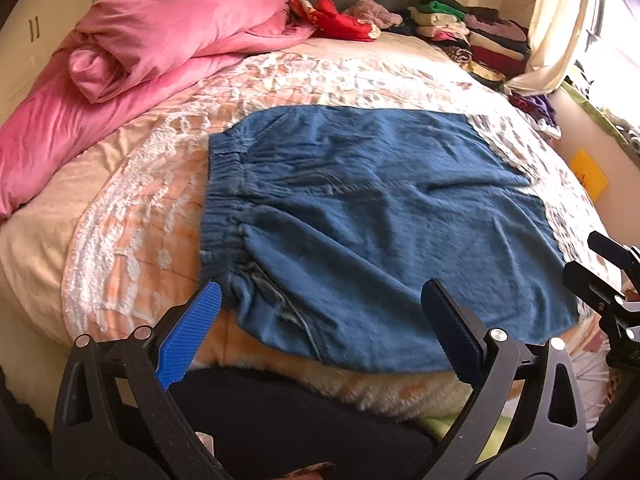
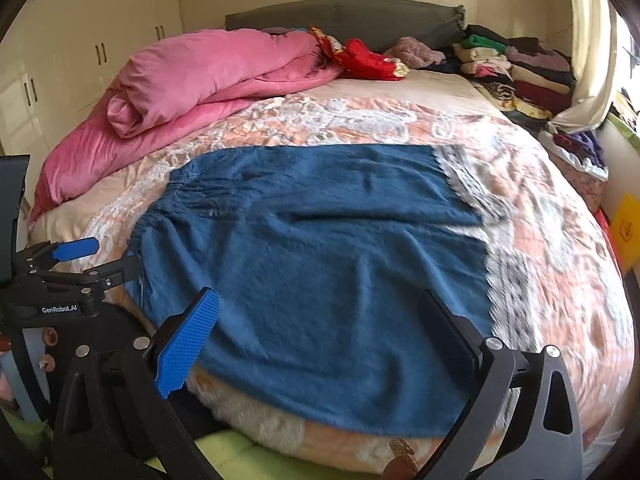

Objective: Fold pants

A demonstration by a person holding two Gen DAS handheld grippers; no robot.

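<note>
Blue denim pants [image 1: 360, 216] lie flat on the bed, elastic waistband to the left, legs running right; they also show in the right wrist view [image 2: 320, 248]. My left gripper [image 1: 322, 304] is open and empty, hovering over the near edge of the pants by the waistband end. My right gripper [image 2: 320, 312] is open and empty over the near edge further toward the legs. Each gripper shows in the other's view: the right one at the edge [image 1: 600, 272], the left one at the edge [image 2: 80, 260].
A peach and white patterned bedspread [image 2: 540, 220] covers the bed. A rolled pink duvet [image 1: 160, 40] lies at the back left. Stacked folded clothes [image 2: 520, 68] stand at the back right by a curtain. Wardrobe doors [image 2: 80, 40] are on the left.
</note>
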